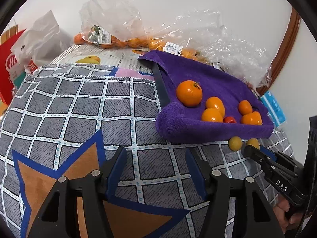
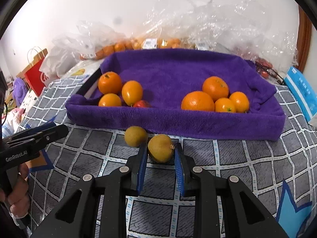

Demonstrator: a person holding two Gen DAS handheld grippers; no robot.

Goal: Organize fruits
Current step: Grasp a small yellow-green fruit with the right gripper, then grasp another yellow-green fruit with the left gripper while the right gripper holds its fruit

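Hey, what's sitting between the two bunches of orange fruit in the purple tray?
Nothing: in the right wrist view, only bare purple towel lies between the left bunch and the right bunch. A small red fruit sits at the left bunch's edge.

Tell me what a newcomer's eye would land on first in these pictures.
The purple towel-lined tray of bright orange fruit fills the middle, two clusters sitting at its left and right ends. Just in front, on the grey checked cloth, the right gripper is shut on a yellow-brown fruit, with a second one beside it.
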